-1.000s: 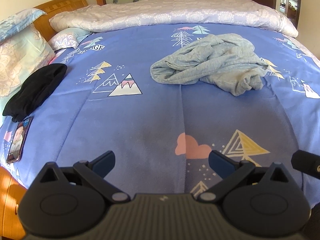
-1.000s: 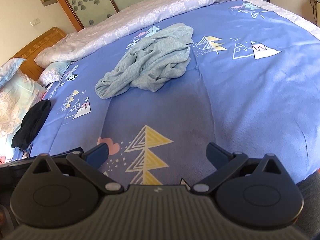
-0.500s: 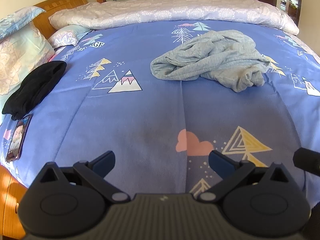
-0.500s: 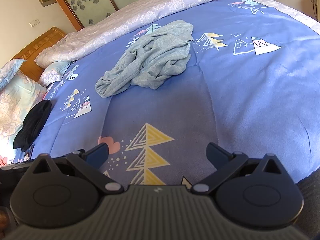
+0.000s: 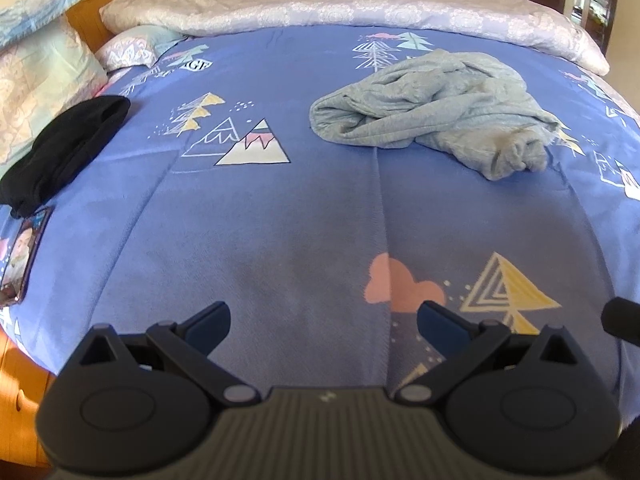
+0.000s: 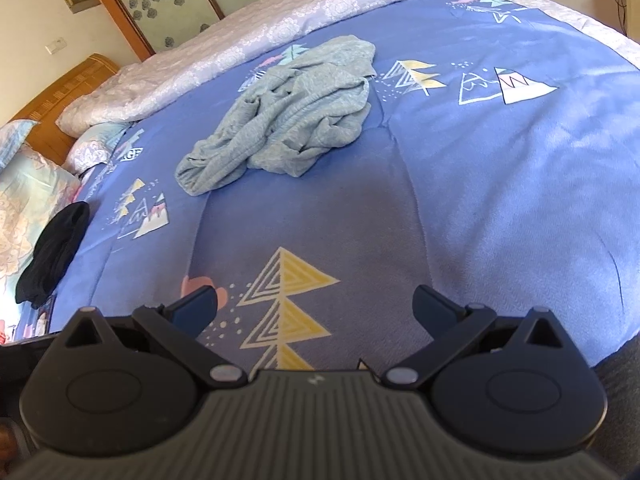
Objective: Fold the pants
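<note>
Plainly, nothing is gripped yet. Left wrist view: left gripper [image 5: 323, 320] hovers low over the near edge of the blue bedspread [image 5: 260, 208], fingers spread wide, nothing between them. Pants [image 5: 432, 118], pale grey-blue, lie crumpled mid-bed, well apart from the tool, likely dumped for folding. Black garment [image 5: 60, 152] and phone [image 5: 24, 256] sit off left. Printed letters "GE" [image 5: 197, 65] readable; the rest is hidden.

Right wrist view: right gripper [image 6: 316, 308] likewise spread and empty, aimed toward the pants [image 6: 288, 120].
</note>
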Demonstrator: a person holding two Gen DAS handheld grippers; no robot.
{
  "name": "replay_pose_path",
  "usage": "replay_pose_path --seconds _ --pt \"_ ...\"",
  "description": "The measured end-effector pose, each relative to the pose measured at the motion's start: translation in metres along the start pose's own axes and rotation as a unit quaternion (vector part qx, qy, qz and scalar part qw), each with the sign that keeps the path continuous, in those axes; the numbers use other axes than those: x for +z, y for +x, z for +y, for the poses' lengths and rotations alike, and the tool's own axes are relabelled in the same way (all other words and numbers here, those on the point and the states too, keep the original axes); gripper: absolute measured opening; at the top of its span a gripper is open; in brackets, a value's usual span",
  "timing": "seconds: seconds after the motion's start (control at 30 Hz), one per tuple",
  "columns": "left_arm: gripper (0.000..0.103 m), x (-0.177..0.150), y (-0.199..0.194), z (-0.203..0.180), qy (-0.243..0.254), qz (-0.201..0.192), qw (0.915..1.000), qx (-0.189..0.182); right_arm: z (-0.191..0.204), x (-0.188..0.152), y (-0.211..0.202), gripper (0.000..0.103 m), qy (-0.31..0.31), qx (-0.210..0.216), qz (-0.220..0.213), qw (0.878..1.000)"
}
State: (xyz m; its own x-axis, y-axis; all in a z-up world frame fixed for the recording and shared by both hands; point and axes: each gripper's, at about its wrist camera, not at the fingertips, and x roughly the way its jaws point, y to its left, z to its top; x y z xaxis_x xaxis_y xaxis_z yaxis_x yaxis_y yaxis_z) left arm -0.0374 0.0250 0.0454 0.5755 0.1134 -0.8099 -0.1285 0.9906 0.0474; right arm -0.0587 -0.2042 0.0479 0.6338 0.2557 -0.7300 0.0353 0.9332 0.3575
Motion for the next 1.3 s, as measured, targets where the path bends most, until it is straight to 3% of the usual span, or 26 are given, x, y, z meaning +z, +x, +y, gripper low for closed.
replay_pose_path --seconds 0.17,0.3,0.5,0.67,0.73,0.77,0.87,0.93,1.0,1.07,1.17,1.3 --pt "0.103 0.006 0.014 0.009 -0.017 0.011 0.9998 -0.006 -0.005 0.007 0.013 0.103 0.006 -0.006 0.006 1.0" --pt "0.103 0.01 0.023 0.012 -0.018 0.006 0.9997 -0.015 -0.011 0.024 0.024 0.103 -0.007 0.0 -0.014 1.0" --pt "0.103 0.021 0.032 0.019 -0.036 0.005 0.9989 -0.029 -0.033 0.086 0.063 0.1 -0.003 -0.016 -0.093 0.995" --pt "0.103 0.027 0.035 0.023 -0.039 -0.001 0.9989 -0.025 -0.056 0.138 0.127 0.091 0.065 -0.016 -0.094 0.993" --pt "0.103 0.029 0.037 0.024 -0.041 0.003 0.9988 -0.026 -0.052 0.152 0.151 0.088 0.049 -0.027 -0.081 0.995" --pt "0.103 0.03 0.038 0.025 -0.042 0.007 0.9987 -0.029 -0.047 0.157 0.165 0.076 0.03 -0.036 -0.064 0.997" --pt "0.103 0.032 0.037 0.028 -0.046 0.009 0.998 -0.043 -0.033 0.16 0.178 0.008 -0.002 -0.003 -0.027 1.0" --pt "0.103 0.034 0.033 0.031 -0.046 0.001 0.9975 -0.053 -0.019 0.151 0.159 0.008 -0.02 0.013 -0.048 0.999" --pt "0.103 0.039 0.029 0.037 -0.054 -0.004 0.9958 -0.075 -0.008 0.138 0.13 0.008 -0.028 0.074 -0.052 0.996" --pt "0.103 0.045 0.027 0.048 -0.079 0.003 0.9883 -0.131 0.002 0.12 0.098 0.008 -0.024 0.15 -0.039 0.988" --pt "0.103 0.051 0.027 0.07 -0.144 0.011 0.9584 -0.246 0.023 0.079 0.049 0.007 -0.057 0.26 -0.018 0.964" --pt "0.103 0.054 0.023 0.087 -0.184 0.009 0.9162 -0.356 0.052 0.03 0.011 0.006 -0.119 0.308 0.014 0.944"
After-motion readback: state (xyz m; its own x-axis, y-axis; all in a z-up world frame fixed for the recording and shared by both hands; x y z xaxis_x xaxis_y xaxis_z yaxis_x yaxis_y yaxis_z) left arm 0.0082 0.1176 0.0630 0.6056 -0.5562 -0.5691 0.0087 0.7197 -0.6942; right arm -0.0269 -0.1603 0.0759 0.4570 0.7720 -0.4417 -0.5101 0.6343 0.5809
